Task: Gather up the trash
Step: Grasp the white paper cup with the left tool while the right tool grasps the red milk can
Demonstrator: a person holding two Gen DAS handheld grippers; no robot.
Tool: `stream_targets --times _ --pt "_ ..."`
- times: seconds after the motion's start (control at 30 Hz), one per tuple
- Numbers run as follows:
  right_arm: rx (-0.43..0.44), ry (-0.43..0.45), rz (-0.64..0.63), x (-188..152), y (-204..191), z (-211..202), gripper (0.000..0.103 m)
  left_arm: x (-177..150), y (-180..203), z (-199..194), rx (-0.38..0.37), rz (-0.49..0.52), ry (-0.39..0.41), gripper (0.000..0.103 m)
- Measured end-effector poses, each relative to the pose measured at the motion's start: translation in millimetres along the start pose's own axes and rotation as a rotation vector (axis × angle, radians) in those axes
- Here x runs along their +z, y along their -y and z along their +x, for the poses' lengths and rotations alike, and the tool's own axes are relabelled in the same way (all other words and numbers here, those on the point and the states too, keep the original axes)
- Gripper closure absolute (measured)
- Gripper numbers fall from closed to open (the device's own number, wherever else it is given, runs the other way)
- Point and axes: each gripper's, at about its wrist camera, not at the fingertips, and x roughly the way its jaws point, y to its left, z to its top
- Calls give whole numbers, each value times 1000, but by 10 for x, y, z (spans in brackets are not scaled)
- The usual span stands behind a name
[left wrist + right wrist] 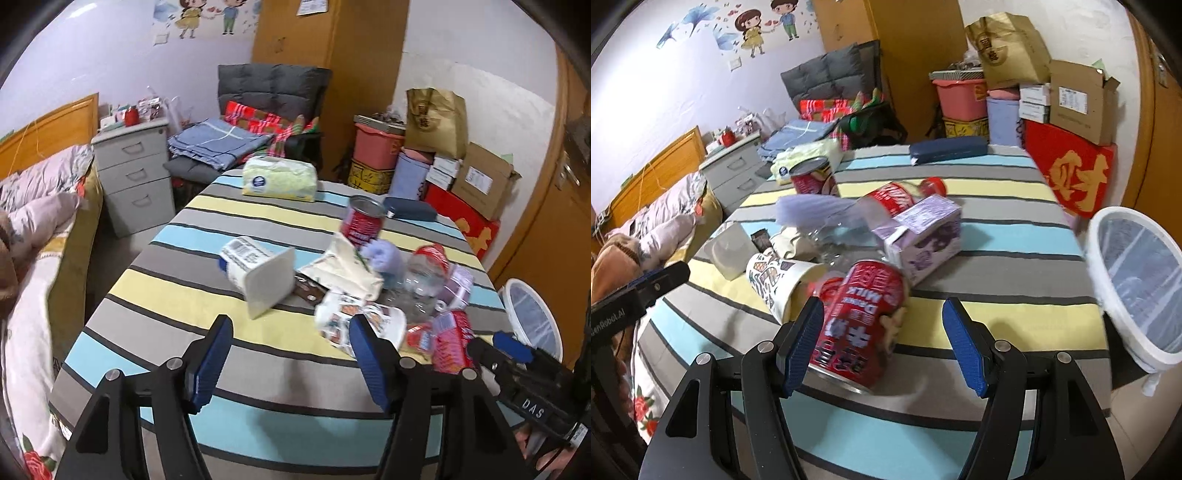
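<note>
On the striped tablecloth (159,295) lies a heap of trash: a white tub (264,278), a printed paper cup (360,325), a purple carton (923,236). Left gripper (291,363) hovers wide and empty. Right gripper (882,349) stands wide around a tipped red milk can (860,328), the left pad beside it. White bin (1137,280) stands at the table's right.

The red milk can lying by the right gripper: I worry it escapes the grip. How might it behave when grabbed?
The red milk can lies on its side on the striped tablecloth, so a nudge would probably roll it. Its glossy round wall may slip between the pads. It looks rigid; whether it is empty cannot be told.
</note>
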Motion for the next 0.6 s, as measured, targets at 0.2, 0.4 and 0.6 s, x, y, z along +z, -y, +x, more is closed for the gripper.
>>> stream_targets --times 0.2,0.4,0.6 --pt "-15 -53 -7 -32 -112 143 35 98 -270 209 11 -41 -35 35" --pt "-47 -89 -1 -30 -125 251 35 167 -370 383 27 -47 -51 35" --pt "-98 -81 -21 -22 -118 256 35 219 -372 592 35 -34 -65 35"
